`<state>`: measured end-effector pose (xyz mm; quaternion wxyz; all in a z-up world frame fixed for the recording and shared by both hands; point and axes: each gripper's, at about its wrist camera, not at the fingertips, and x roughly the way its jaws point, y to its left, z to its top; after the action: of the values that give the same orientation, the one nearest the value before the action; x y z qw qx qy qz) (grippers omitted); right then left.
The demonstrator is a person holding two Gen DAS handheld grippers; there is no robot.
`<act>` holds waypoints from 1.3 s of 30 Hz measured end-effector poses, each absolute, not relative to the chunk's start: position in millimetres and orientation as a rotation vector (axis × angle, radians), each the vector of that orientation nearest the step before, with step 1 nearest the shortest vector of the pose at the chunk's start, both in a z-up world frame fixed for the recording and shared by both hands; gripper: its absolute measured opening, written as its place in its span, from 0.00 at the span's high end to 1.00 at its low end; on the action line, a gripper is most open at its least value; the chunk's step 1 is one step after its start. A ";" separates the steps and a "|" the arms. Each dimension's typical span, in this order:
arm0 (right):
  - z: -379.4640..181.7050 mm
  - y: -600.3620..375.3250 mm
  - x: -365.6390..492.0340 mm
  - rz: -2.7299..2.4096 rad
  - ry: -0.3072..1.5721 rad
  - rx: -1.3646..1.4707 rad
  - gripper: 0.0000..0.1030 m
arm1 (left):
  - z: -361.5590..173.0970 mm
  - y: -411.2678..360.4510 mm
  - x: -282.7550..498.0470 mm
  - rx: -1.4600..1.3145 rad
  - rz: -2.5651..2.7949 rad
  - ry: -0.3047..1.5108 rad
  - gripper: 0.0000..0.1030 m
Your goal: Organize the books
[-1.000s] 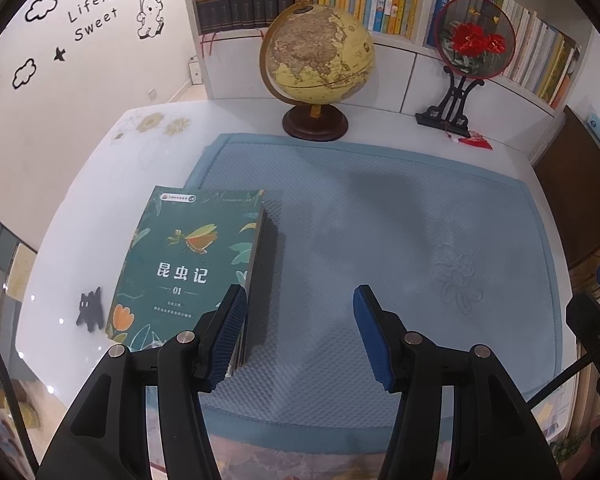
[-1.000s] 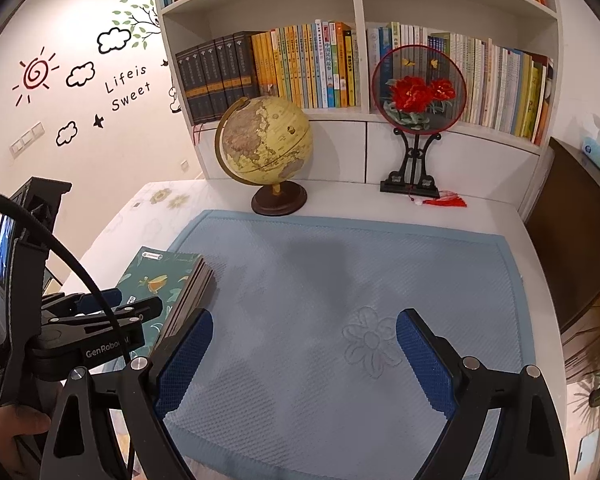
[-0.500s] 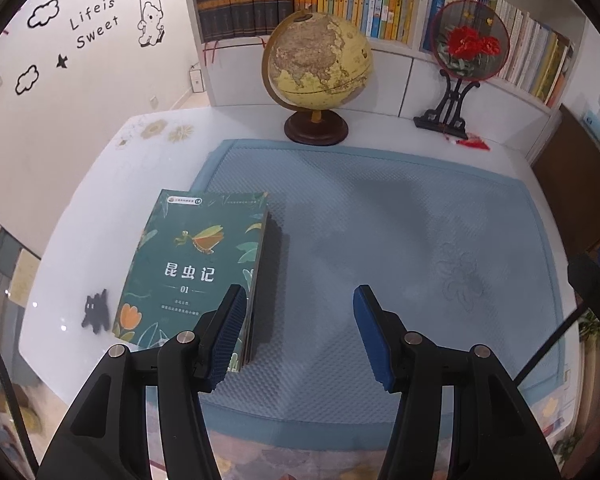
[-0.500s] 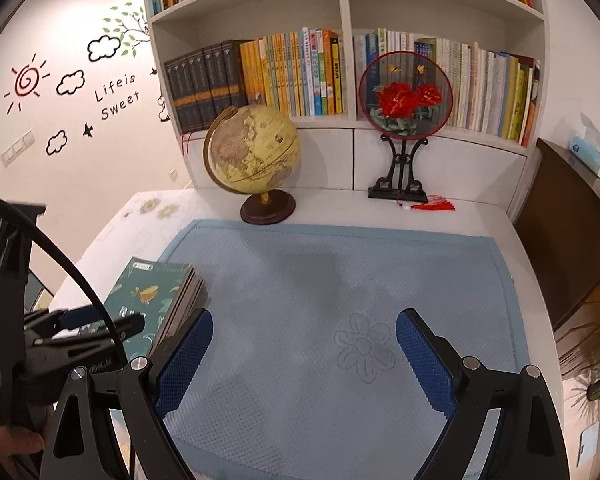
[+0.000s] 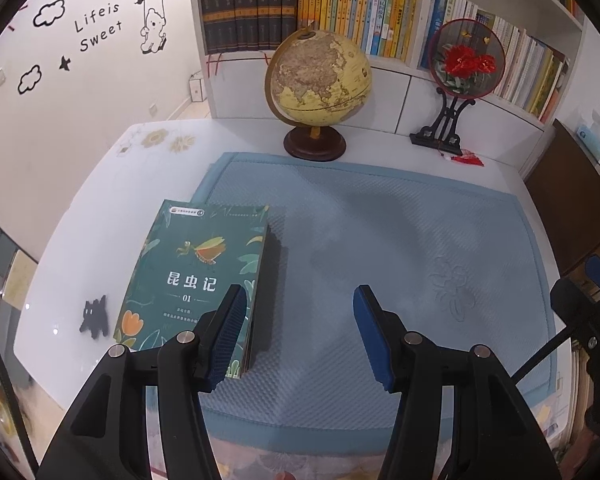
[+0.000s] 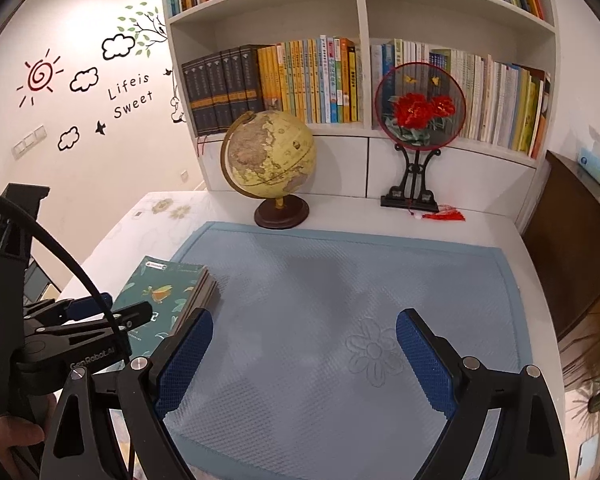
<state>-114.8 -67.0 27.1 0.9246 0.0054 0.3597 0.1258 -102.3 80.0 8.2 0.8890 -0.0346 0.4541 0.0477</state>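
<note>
hand (image 6: pixel 8 436) only in right view

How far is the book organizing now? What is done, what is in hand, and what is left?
Done: the green books lie in one squared stack at the left edge of the blue mat. In hand: nothing; the left gripper and the right gripper are both open and empty. Left: perhaps moving the stack to the bookshelf.
</note>
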 end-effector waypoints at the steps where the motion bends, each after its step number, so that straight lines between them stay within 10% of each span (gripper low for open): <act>1: 27.1 -65.6 -116.0 0.259 0.738 0.006 0.11 | 7.8 80.2 -102.3 -0.074 0.098 0.945 0.48; 39: 21.0 -65.2 -113.3 0.230 0.787 -0.015 0.11 | 5.6 82.9 -95.0 -0.070 0.078 0.937 0.33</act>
<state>-113.3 -65.2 21.0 0.9171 -0.0075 0.3826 0.1120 -95.0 82.9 5.6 0.8910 -0.0337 0.4511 0.0375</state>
